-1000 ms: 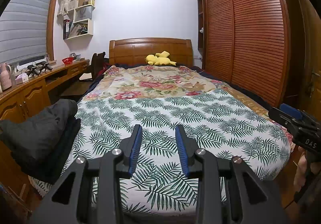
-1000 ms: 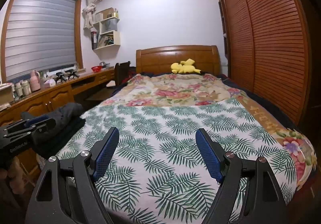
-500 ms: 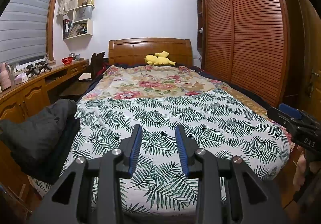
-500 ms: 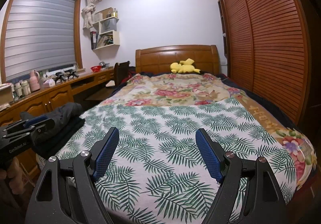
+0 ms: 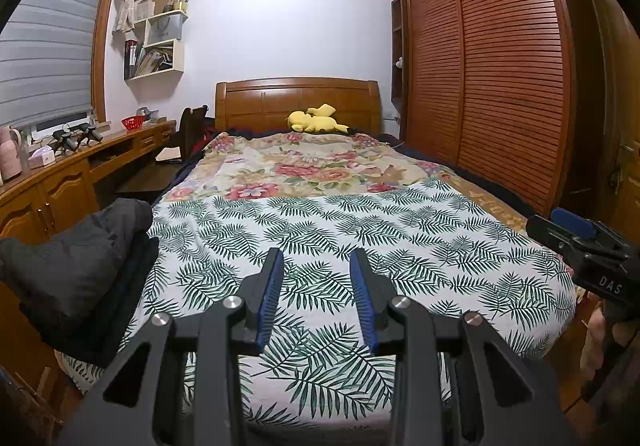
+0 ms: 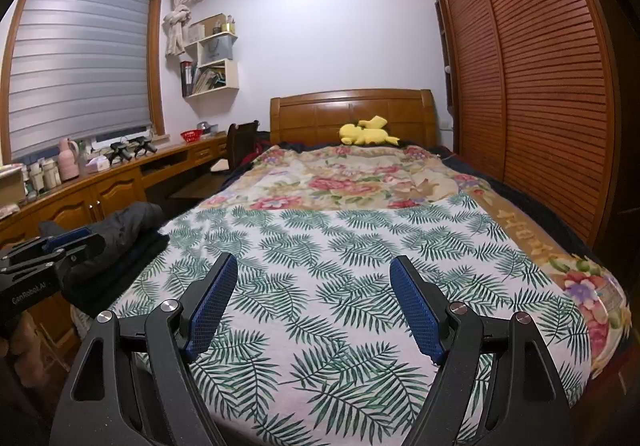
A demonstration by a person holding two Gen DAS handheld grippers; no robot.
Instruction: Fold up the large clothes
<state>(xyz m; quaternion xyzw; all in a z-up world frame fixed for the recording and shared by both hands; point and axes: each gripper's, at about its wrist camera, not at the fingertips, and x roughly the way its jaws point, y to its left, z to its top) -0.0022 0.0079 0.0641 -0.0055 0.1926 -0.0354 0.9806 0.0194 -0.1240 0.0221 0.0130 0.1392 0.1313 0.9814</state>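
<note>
A pile of dark clothes lies at the left edge of the bed, on the fern-print sheet; it also shows in the right wrist view. My left gripper hovers above the foot of the bed, open with a narrow gap and empty. My right gripper is wide open and empty over the same sheet. Each gripper shows at the edge of the other's view: the right one, the left one.
A floral quilt covers the bed's far half, with a yellow plush toy by the wooden headboard. A wooden desk and chair stand on the left. A slatted wardrobe runs along the right.
</note>
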